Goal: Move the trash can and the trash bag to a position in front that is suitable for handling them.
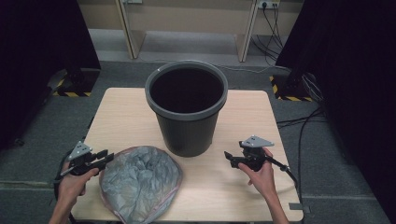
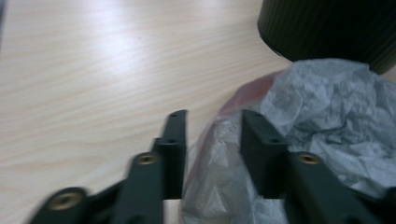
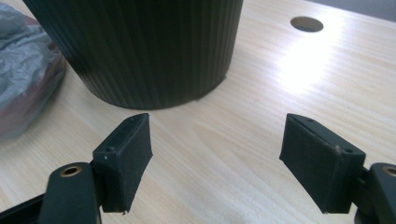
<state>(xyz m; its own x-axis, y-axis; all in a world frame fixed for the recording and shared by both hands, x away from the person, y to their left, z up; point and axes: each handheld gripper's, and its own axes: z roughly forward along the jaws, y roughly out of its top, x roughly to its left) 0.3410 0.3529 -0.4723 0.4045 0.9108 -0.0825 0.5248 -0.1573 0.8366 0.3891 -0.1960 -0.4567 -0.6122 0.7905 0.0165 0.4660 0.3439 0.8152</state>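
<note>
A dark grey ribbed waste bin [image 1: 187, 130] stands upright in the middle of the wooden table [image 1: 243, 116]. A crumpled grey plastic bag [image 1: 140, 182] with a reddish rim lies flat at the front left, touching the bin's base. My left gripper [image 1: 106, 157] sits at the bag's left edge; in the left gripper view its jaws [image 2: 212, 135] stand apart over the bag [image 2: 327, 116] rim, pads not pressing on it. My right gripper [image 1: 229, 157] hovers right of the bin, open wide, with bare table between its pads [image 3: 126, 149]. The bin [image 3: 140, 46] rises just ahead of it.
A round cable hole [image 3: 307, 24] is cut in the tabletop behind the bin. Black curtains hang at both sides, and cables [image 1: 299, 121] run over the grey floor to the right. Bare wood lies at the front right of the table.
</note>
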